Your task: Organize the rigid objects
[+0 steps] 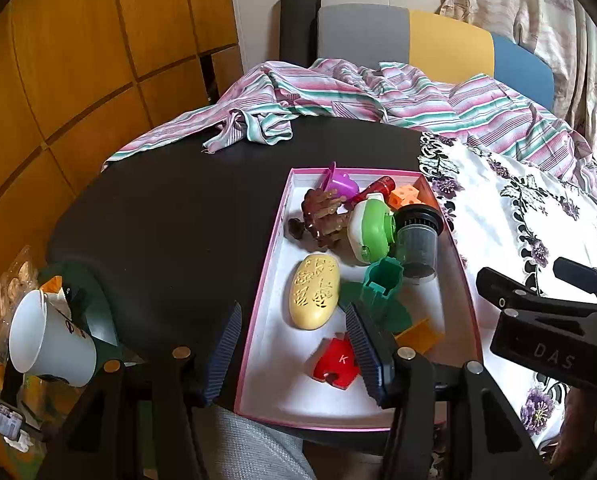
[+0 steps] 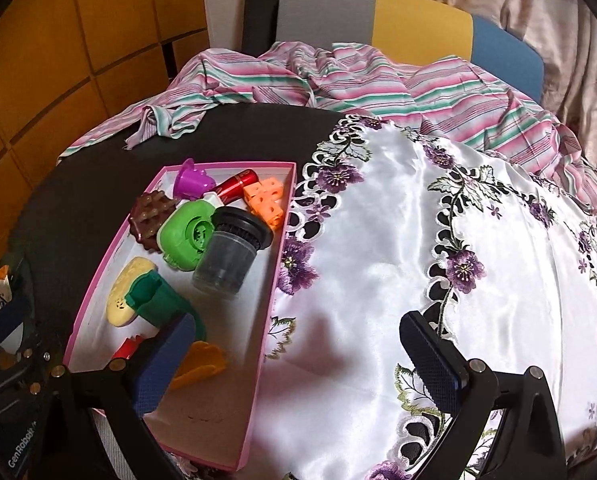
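Both tools, left (image 1: 294, 344) and right (image 2: 302, 364), gape empty over the toy-filled pink box (image 1: 258, 300), embroidered cloth (image 2: 398, 240) alongside.

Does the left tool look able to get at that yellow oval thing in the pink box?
Probably yes: the left tool is open just before the yellow oval, with nothing lying on top.

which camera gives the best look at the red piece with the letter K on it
The left wrist view: the red K piece lies nearly whole in the pink tray. The right wrist view shows only a red sliver behind the gripper finger.
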Demonstrator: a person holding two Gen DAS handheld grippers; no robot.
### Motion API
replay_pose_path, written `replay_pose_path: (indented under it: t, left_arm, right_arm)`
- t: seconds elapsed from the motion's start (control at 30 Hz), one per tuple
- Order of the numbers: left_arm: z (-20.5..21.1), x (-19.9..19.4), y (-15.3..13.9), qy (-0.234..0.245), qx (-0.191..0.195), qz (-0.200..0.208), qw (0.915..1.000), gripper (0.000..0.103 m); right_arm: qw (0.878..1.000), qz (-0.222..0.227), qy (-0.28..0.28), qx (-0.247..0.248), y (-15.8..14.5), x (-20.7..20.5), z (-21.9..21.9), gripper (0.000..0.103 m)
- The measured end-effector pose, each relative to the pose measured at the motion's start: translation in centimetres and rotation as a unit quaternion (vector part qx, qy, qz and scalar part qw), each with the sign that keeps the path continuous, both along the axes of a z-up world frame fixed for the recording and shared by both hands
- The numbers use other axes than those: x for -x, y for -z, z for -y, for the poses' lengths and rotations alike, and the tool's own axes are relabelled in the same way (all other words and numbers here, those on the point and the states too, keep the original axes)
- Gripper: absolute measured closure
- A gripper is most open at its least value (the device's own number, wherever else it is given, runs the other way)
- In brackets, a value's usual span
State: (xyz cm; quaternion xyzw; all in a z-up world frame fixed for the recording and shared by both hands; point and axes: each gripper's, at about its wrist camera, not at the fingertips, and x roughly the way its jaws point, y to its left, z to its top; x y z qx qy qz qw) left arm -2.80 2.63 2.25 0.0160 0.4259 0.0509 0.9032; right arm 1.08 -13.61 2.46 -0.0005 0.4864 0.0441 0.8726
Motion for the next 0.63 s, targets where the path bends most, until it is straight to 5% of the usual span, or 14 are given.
replay_pose_path:
  t: [0.63]
  left_arm:
    - [1.2,0.3,-0.3,0.013,-0.011,0.013,0.9998,0.048]
  right_arm:
    - [1.0,-0.004,0.019,-0.011,0.0,-0.3,1.0,0.0]
